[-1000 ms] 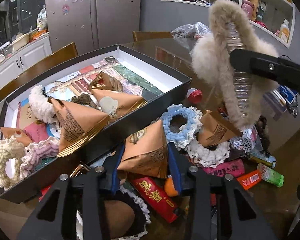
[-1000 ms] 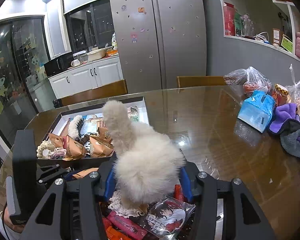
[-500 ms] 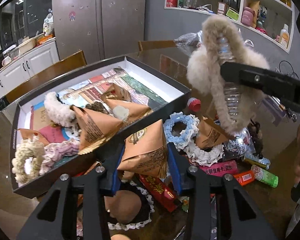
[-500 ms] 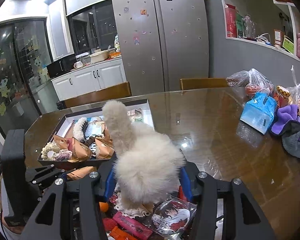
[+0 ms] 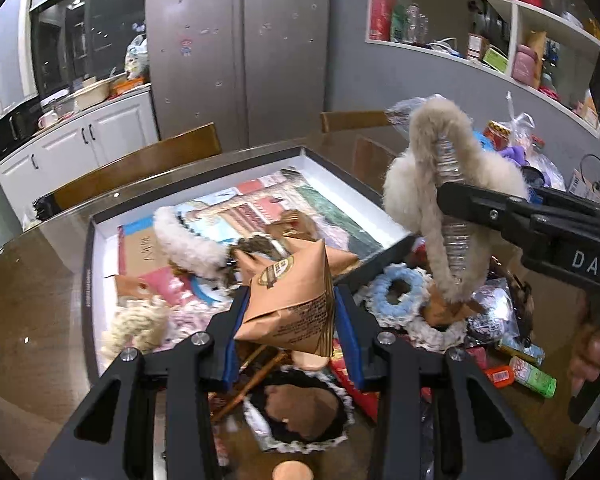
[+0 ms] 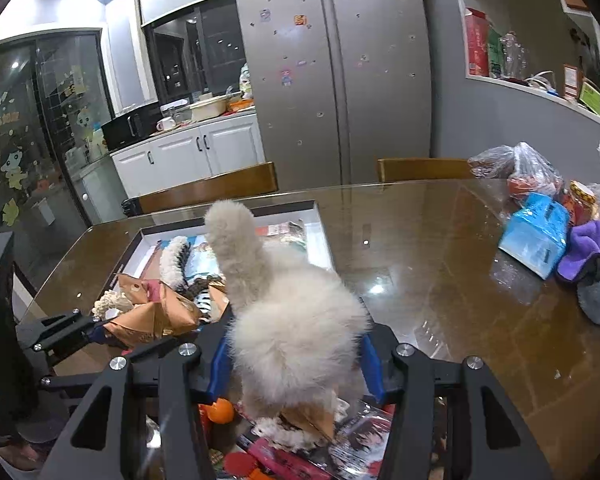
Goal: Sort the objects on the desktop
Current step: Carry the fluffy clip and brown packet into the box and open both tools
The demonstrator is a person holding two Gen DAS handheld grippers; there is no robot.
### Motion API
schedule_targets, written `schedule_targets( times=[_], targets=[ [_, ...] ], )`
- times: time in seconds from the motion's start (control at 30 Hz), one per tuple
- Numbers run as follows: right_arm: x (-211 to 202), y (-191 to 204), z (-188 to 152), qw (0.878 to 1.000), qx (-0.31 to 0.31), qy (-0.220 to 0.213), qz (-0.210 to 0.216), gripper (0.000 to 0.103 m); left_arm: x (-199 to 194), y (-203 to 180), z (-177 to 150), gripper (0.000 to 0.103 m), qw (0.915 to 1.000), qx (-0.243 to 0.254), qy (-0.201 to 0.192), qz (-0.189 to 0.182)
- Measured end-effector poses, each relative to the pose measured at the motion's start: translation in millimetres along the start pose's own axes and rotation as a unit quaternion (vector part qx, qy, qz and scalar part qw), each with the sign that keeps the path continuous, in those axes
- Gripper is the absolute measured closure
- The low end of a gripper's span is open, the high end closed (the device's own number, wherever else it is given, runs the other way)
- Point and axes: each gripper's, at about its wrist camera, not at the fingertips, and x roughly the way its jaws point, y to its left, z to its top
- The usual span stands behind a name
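Lifted since a second ago: left gripper (image 5: 290,320) pitched down, fingers part-open, clamping brown paper packet (image 5: 288,304) above box (image 5: 90,280) at 10 o'clock. Right wrist: right gripper (image 6: 292,364) steady, fingers clamping fluffy hair clip (image 6: 284,312) over desk (image 6: 440,280) clutter.

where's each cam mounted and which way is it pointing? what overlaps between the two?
Left wrist: sits on the left tongs, faces down the table at the open box; own fingers clamp a brown paper packet; right tongs and a hand show.
Right wrist: sits on the right tongs, faces the fridge; own fingers clamp a furry hair clip; left tongs show.
Shared: box, packet, clip, fridge.
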Motion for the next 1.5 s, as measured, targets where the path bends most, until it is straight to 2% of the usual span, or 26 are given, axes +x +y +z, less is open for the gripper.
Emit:
schedule_targets(
  times=[0.17, 0.47, 0.67, 0.97, 1.23, 1.5],
  targets=[
    [10.7, 12.1, 13.5, 1.000, -0.011, 0.005, 0.010, 0.050, -0.4, 25.2, 7.2, 0.062, 0.9997, -0.025, -0.001, -0.003],
    [36.0, 36.3, 28.1, 0.999, -0.034, 0.021, 0.022, 0.050, 6.7, 55.3, 24.4, 0.062, 0.9990, -0.043, -0.004, 0.011],
    [57.0, 43.3, 39.8, 0.999, -0.037, 0.028, 0.025, 0.050, 23.9, 72.5, 35.8, 0.062, 0.9984, -0.054, 0.003, 0.013],
    [92.8, 46.7, 57.3, 0.998, -0.041, 0.039, 0.029, 0.050, 54.4, 104.0, 51.5, 0.062, 0.9970, -0.067, 0.015, 0.035],
    [126.3, 58.8, 62.6, 0.996, -0.056, 0.061, 0.034, 0.050, 73.5, 122.5, 43.1, 0.062, 0.9952, -0.083, 0.036, 0.037],
    [126.5, 60.3, 58.7, 0.996, -0.053, 0.057, 0.032, 0.049, 73.1, 120.4, 40.7, 0.059, 0.9952, -0.080, 0.036, 0.044]
  ],
)
